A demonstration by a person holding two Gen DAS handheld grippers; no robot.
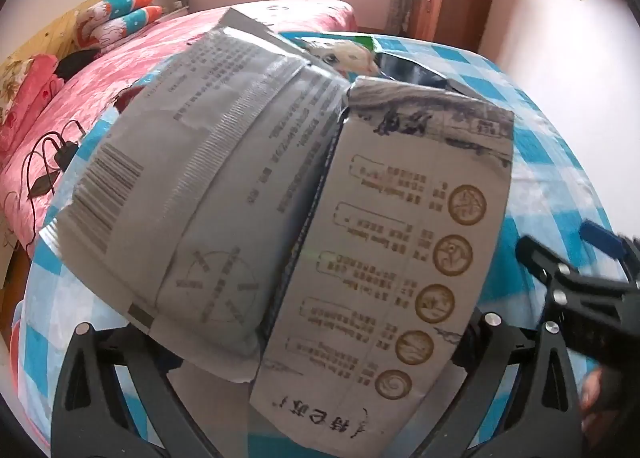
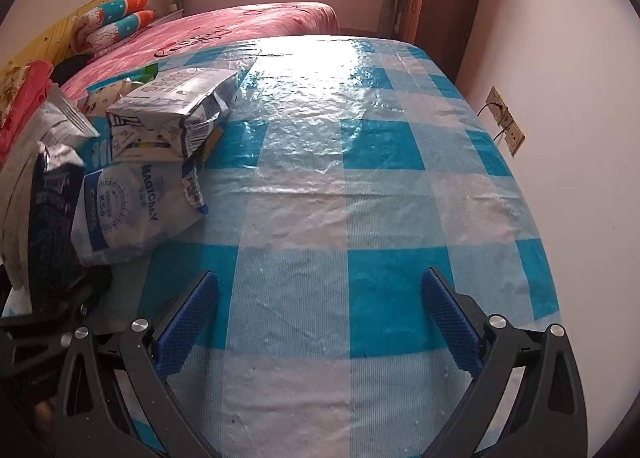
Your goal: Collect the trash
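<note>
In the left wrist view my left gripper (image 1: 320, 390) is shut on a bundle of empty wrappers: a grey foil packet (image 1: 192, 185) with a barcode and a cream packet (image 1: 400, 258) with round gold seals. They fill the view and hide the fingertips. In the right wrist view my right gripper (image 2: 320, 322) is open and empty above the blue-and-white checked tablecloth (image 2: 360, 217). More trash lies at its far left: a crumpled carton (image 2: 176, 117), a white MAGICDAY bag (image 2: 124, 209), and the held foil packets (image 2: 44, 177).
A bed with a pink cover (image 2: 240, 25) and pillows (image 2: 116, 21) lies beyond the table. A wooden cabinet (image 2: 440, 1) stands at the back right. Wall sockets (image 2: 506, 123) sit by the table's right edge. The right gripper's arm (image 1: 580, 282) shows in the left view.
</note>
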